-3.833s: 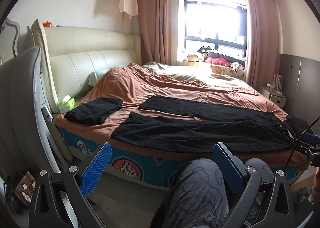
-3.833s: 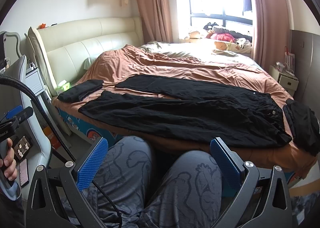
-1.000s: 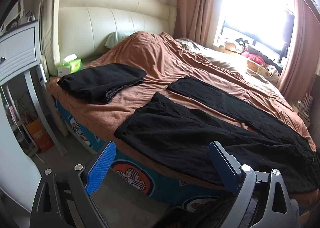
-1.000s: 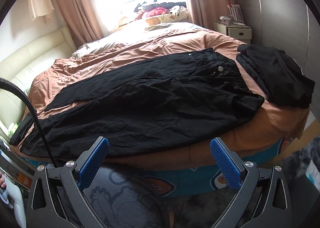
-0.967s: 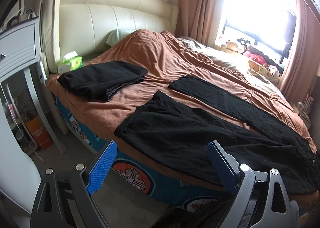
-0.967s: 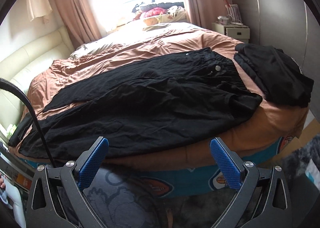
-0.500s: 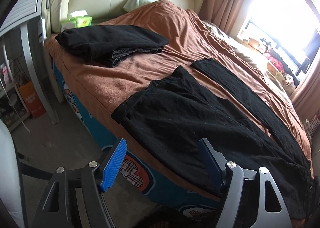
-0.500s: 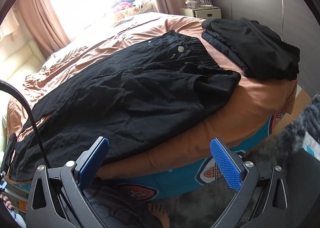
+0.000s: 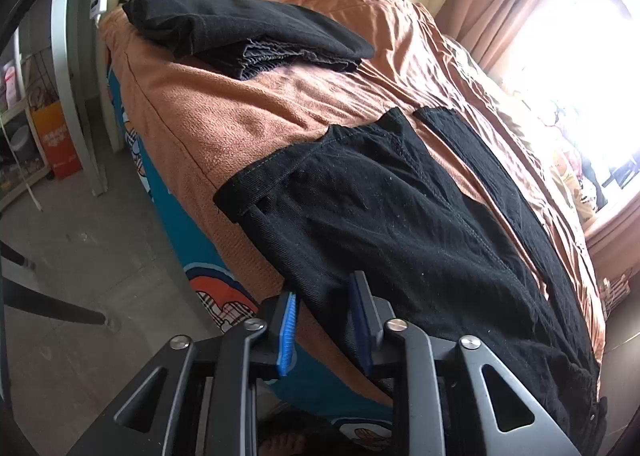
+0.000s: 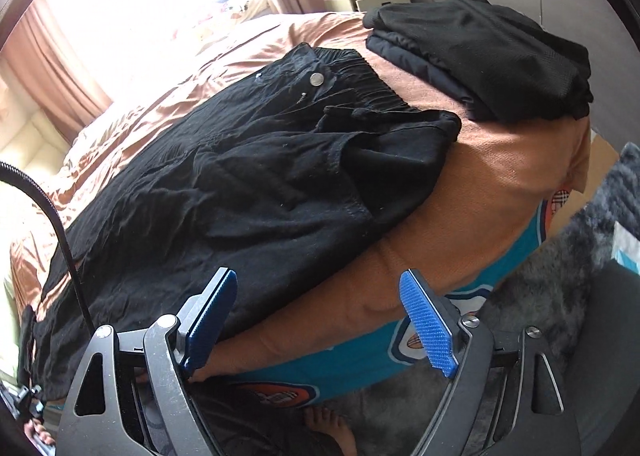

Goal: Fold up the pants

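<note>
Both grippers had dropped from looking across the room to the near edge of the bed, where the black pants lay flat, long axis along that edge, legs toward the headboard, waistband toward the foot. Nearer the leg hems, the left gripper had just been closing, its blue pads nearly together with the near leg's edge between them. Nearer the waist, the right gripper had narrowed slightly yet stood wide apart, empty, just short of the hip.
</note>
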